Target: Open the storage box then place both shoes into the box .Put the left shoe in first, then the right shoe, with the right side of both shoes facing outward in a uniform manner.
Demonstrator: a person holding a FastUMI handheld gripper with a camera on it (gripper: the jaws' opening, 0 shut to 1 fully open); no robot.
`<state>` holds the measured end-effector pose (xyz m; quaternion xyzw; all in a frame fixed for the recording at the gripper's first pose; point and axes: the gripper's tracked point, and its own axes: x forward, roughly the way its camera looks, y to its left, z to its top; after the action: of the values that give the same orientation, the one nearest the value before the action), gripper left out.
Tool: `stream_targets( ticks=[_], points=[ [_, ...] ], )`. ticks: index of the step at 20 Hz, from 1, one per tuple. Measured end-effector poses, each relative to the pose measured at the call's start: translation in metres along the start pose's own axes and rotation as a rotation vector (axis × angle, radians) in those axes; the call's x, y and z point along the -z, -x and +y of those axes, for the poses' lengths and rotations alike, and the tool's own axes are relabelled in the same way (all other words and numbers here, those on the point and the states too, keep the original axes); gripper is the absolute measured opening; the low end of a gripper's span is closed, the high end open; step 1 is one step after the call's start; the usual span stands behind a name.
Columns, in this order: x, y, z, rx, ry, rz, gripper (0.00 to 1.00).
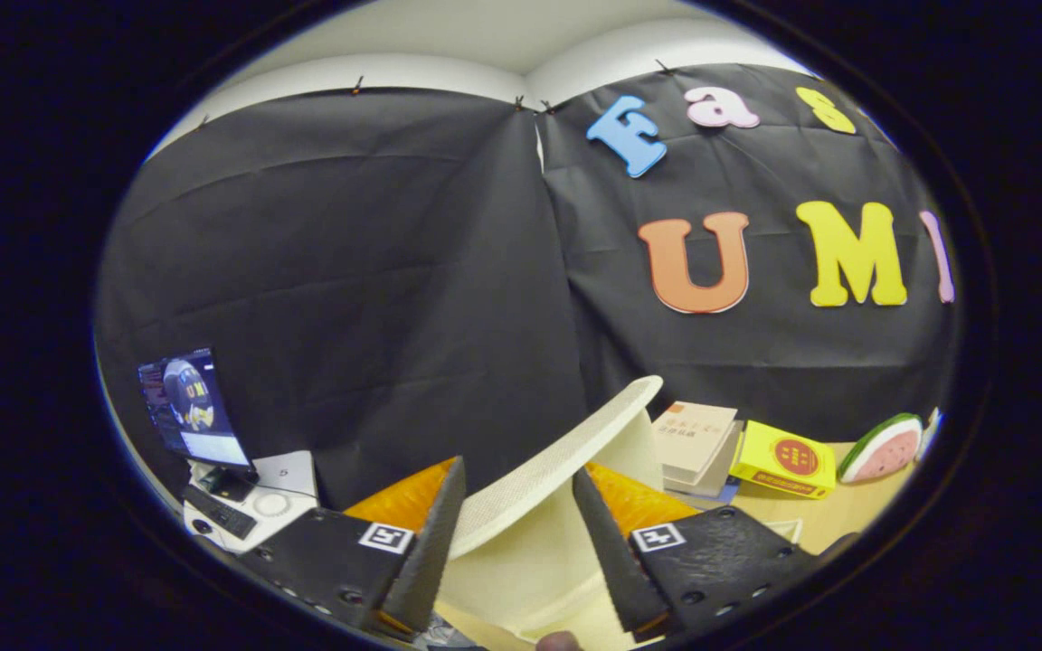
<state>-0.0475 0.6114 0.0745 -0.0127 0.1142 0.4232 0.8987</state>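
A white shoe [530, 551] is held between my fingers, tilted, with its textured pale sole [575, 438] turned up and towards the left and its toe or heel end reaching beyond the fingertips. My gripper [519, 470] is shut on the shoe, one finger [431, 542] against the sole side and the other finger [607, 542] against the cream upper. The shoe hangs well above the table, in front of the black cloth wall. I cannot tell whether it is the left or the right shoe.
Beyond the right finger, on the wooden table [847, 520], lie stacked books [693, 438], a yellow box [783, 461] and a watermelon-slice toy [883, 448]. Past the left finger stand a monitor [191, 407], a keyboard [222, 515] and a white sheet [290, 470].
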Motion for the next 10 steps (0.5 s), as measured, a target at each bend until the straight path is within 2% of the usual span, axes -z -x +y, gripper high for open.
stream_targets(
  ticks=[2, 3, 7, 10],
  points=[
    [-0.004, -0.002, 0.011, 0.0, 0.05, -0.042, 0.92],
    [-0.007, -0.003, 0.017, -0.005, 0.075, -0.066, 0.95],
    [-0.012, 0.0, 0.031, -0.016, 0.151, -0.114, 0.97],
    [-0.004, 0.007, 0.028, -0.012, 0.125, -0.106, 0.95]
  ],
)
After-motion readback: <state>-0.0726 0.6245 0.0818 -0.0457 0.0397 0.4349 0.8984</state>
